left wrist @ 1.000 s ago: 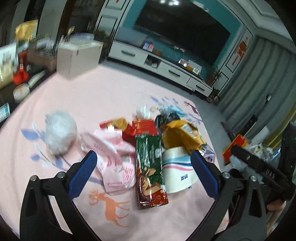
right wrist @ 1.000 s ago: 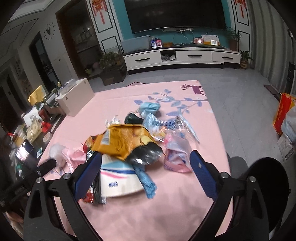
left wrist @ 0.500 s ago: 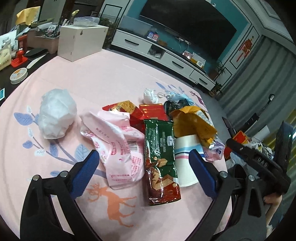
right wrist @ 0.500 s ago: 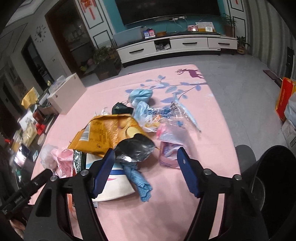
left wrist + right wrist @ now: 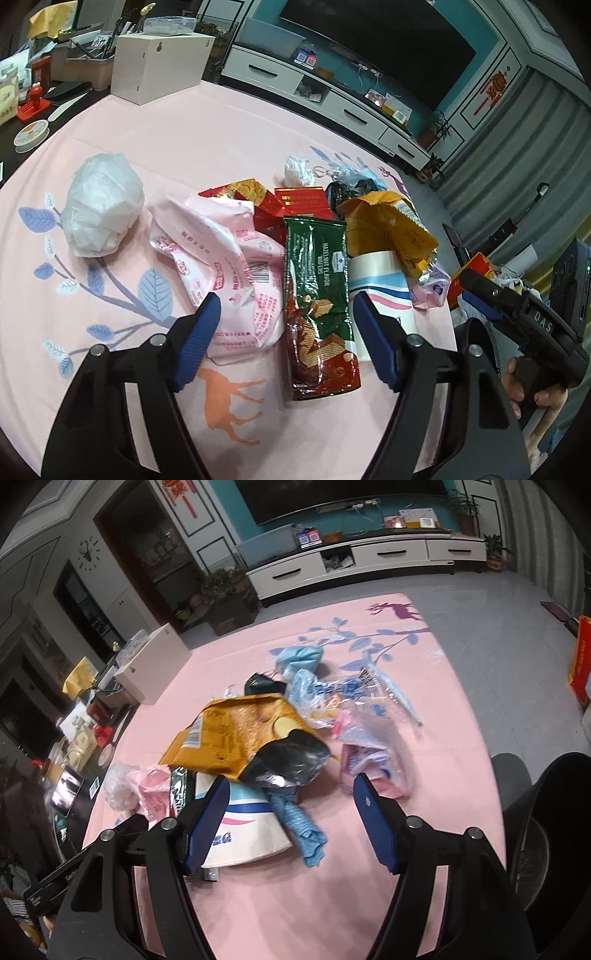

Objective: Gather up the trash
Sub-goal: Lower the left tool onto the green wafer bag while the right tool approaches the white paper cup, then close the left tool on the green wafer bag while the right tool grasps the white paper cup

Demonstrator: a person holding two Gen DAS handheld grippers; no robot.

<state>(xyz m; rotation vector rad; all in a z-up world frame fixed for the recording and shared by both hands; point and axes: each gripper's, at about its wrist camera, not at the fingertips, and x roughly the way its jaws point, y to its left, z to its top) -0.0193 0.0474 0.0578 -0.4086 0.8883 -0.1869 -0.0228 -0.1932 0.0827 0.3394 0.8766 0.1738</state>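
The trash lies heaped mid-table on the pink tablecloth (image 5: 229, 125). The left gripper (image 5: 286, 332) hovers with fingers spread wide and empty, straddling the green wafer wrapper (image 5: 317, 295) and the edge of the pink wrapper (image 5: 229, 254); a white plastic bag (image 5: 101, 210) sits apart at ten o'clock. The right gripper (image 5: 288, 819) is likewise wide and empty, framing a blue cloth (image 5: 299, 819), with the black bag (image 5: 288, 760) and orange chip bag (image 5: 236, 734) toward twelve and eleven o'clock.

Teal wall (image 5: 229, 524), white TV cabinet (image 5: 369, 559)
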